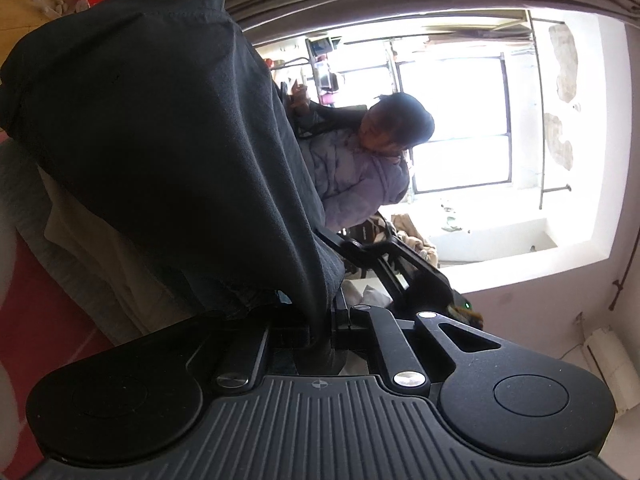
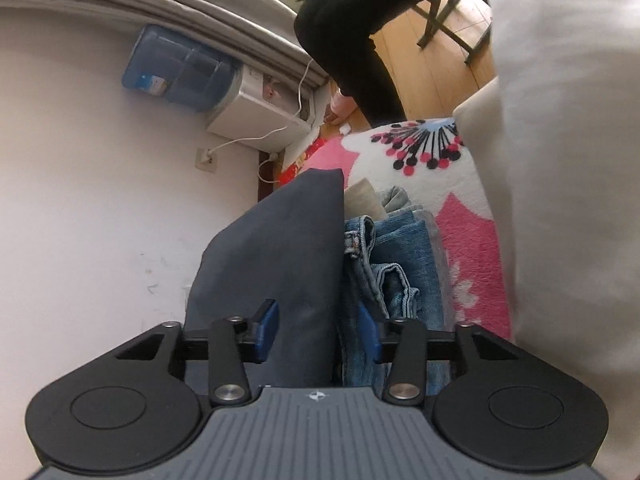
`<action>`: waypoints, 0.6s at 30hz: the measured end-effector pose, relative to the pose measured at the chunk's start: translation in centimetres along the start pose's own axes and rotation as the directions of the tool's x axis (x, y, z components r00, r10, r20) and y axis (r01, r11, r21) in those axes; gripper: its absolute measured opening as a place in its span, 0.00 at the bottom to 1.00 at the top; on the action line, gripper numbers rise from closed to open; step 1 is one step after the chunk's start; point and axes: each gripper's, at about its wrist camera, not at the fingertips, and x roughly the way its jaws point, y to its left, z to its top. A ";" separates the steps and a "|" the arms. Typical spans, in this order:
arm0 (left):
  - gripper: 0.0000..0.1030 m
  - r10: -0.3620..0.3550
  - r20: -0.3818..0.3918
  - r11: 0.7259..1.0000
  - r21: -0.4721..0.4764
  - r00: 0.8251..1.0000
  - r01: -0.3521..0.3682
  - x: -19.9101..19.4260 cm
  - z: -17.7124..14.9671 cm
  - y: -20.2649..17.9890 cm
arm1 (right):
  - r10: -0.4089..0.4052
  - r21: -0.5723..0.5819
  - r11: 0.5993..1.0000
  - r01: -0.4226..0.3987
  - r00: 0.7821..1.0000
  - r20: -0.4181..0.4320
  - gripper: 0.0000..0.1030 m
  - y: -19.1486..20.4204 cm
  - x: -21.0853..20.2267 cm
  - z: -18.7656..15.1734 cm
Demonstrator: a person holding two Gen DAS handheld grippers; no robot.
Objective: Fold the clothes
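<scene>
A dark grey garment (image 1: 160,140) hangs lifted and fills the left of the left wrist view. My left gripper (image 1: 320,336) is shut on a bunched fold of it; the cloth hides the fingertips. In the right wrist view the same dark garment (image 2: 280,248) runs between the blue pads (image 2: 266,330) of my right gripper (image 2: 318,332). The jaws stand apart with the cloth in the gap, and the right pad is partly hidden. Folded blue jeans (image 2: 396,252) lie just right of the garment.
A floral pink and white blanket (image 2: 460,216) covers the bed under the clothes. A white garment or pillow (image 2: 568,160) fills the right. A person in a pale jacket (image 1: 360,168) sits by the bright window. A water dispenser (image 2: 256,108) stands by the wall.
</scene>
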 end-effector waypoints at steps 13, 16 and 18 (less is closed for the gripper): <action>0.04 -0.019 -0.003 0.999 -0.033 1.000 0.018 0.1 -1.1 -0.9 | 0.055 -0.163 0.986 -0.040 0.994 0.091 0.05 2.3 -2.8 0.7; 0.04 -0.038 0.003 0.999 -0.036 0.999 0.038 0.0 -1.1 -1.5 | 0.068 -0.187 0.981 -0.049 0.992 0.102 0.05 3.0 -3.3 1.1; 0.04 -0.051 0.005 0.998 -0.032 0.999 0.052 -0.3 -1.2 -2.0 | 0.081 -0.194 0.979 -0.059 0.991 0.109 0.05 3.4 -3.7 1.4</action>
